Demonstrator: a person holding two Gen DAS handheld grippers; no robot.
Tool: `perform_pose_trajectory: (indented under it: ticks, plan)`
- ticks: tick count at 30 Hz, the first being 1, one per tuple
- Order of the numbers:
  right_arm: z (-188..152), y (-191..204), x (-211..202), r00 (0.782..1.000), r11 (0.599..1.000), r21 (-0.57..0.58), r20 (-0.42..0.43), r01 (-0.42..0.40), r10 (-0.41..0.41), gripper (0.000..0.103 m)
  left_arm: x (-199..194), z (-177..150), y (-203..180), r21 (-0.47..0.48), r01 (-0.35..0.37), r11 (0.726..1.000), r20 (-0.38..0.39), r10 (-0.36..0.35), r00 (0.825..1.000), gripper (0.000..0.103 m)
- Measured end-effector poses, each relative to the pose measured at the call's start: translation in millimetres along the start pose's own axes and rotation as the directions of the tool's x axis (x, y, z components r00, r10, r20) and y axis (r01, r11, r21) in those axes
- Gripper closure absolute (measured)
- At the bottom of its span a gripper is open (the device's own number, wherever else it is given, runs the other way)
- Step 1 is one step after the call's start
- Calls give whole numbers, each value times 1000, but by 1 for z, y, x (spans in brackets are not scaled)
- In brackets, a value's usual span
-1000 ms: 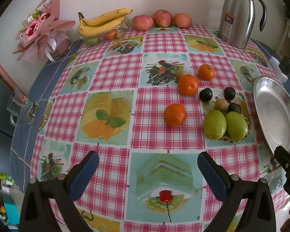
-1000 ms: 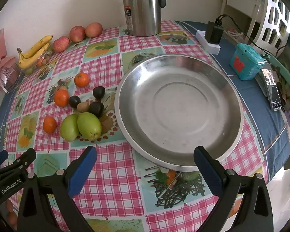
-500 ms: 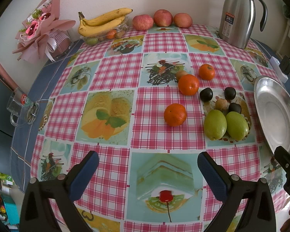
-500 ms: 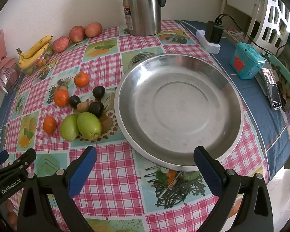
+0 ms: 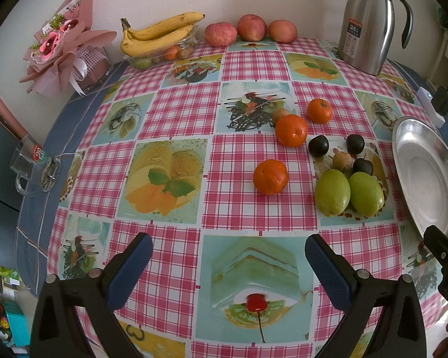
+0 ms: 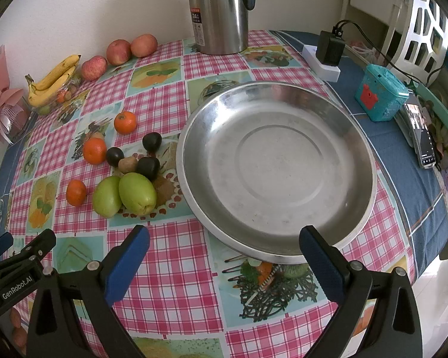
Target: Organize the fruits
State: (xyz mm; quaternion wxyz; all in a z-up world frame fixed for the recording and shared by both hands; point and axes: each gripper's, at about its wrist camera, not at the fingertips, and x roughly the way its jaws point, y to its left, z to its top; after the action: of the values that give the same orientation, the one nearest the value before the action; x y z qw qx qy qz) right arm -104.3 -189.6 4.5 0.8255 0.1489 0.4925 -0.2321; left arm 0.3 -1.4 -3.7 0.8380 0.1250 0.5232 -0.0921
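Loose fruit lies on the checked tablecloth: three oranges, the nearest (image 5: 270, 176) (image 6: 76, 192), two green fruits (image 5: 333, 192) (image 6: 137, 193), dark plums (image 5: 318, 146) (image 6: 147, 167) and a small brown fruit (image 5: 342, 161). An empty steel plate (image 6: 279, 167) (image 5: 424, 173) sits to their right. My left gripper (image 5: 228, 264) is open and empty, above the near table part, short of the oranges. My right gripper (image 6: 224, 256) is open and empty over the plate's near rim.
At the back stand a steel thermos (image 5: 369, 22) (image 6: 219, 12), three apples (image 5: 251, 27), bananas on a clear tray (image 5: 161, 34) and a pink bouquet (image 5: 62, 53). A glass mug (image 5: 34, 164) sits at the left edge. A charger (image 6: 328, 52), teal box (image 6: 380, 97) and phone (image 6: 421, 134) lie right.
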Motion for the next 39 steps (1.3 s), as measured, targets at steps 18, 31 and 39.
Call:
perform_pose_trajectory:
  ticks: [18, 31, 39]
  plan:
    - [0, 0, 0, 1000, 1000, 4, -4, -1, 1, 3, 0, 0, 1, -5, 1, 1000, 4, -1, 1000, 0]
    - [-1, -1, 1, 1000, 1000, 13, -11, -3, 3, 3, -1, -1, 2, -17, 12, 1000, 1, -12, 1000, 0]
    - [-1, -1, 0, 1000, 1000, 18, -6, -5, 6, 3, -4, 0, 1, -32, 35, 999, 11, -35, 999, 0]
